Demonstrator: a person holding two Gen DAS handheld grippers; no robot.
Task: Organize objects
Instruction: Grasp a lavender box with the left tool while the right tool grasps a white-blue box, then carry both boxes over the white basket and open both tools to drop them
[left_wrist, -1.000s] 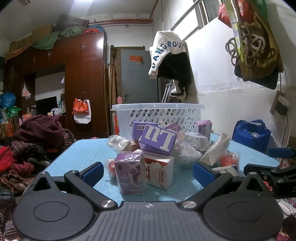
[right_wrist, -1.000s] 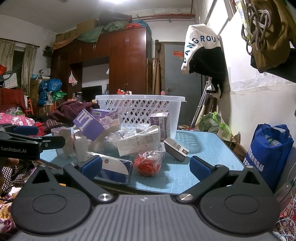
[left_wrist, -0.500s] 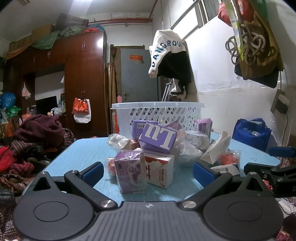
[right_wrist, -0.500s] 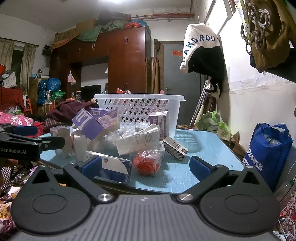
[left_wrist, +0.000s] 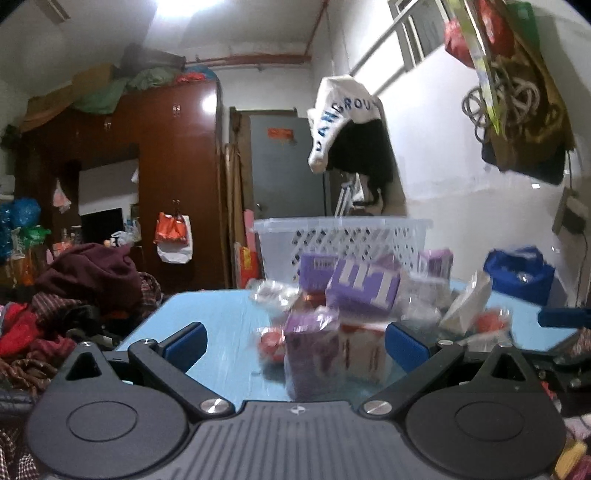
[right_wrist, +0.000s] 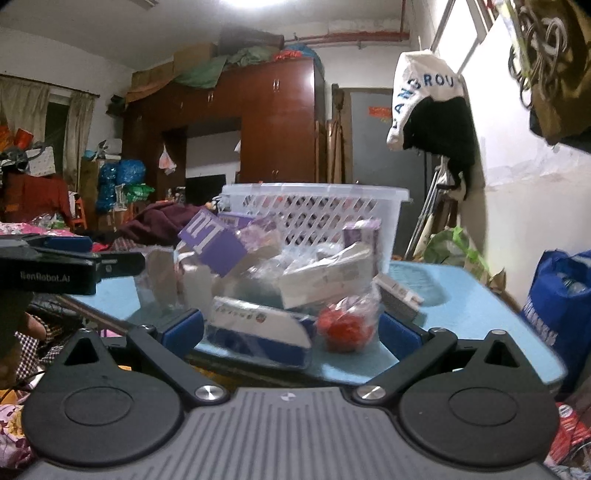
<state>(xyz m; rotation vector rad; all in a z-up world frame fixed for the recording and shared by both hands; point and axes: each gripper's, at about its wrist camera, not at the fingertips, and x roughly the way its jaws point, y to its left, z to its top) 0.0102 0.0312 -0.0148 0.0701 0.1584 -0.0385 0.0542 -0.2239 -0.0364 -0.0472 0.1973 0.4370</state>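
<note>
A heap of boxes and bagged items lies on a blue table (left_wrist: 218, 317) in front of a white lattice basket (left_wrist: 343, 240). In the left wrist view my left gripper (left_wrist: 295, 341) is open and empty, just short of a bagged purple box (left_wrist: 312, 354) and a white and red box (left_wrist: 364, 354); a tilted purple box (left_wrist: 364, 288) sits higher. In the right wrist view my right gripper (right_wrist: 291, 328) is open and empty, near a blue and white packet (right_wrist: 258, 332) and a bagged red item (right_wrist: 343, 325). The basket (right_wrist: 314, 210) stands behind.
A clothes pile (left_wrist: 74, 295) lies left of the table. A blue bag (right_wrist: 561, 302) stands right of it by the wall. A white and black garment (left_wrist: 351, 129) hangs above the basket. The left gripper's body (right_wrist: 55, 269) shows at the left of the right wrist view.
Both grippers have moved slightly forward toward the heap; the left view is now motion-blurred. Both stay open and nothing has been taken hold of.
</note>
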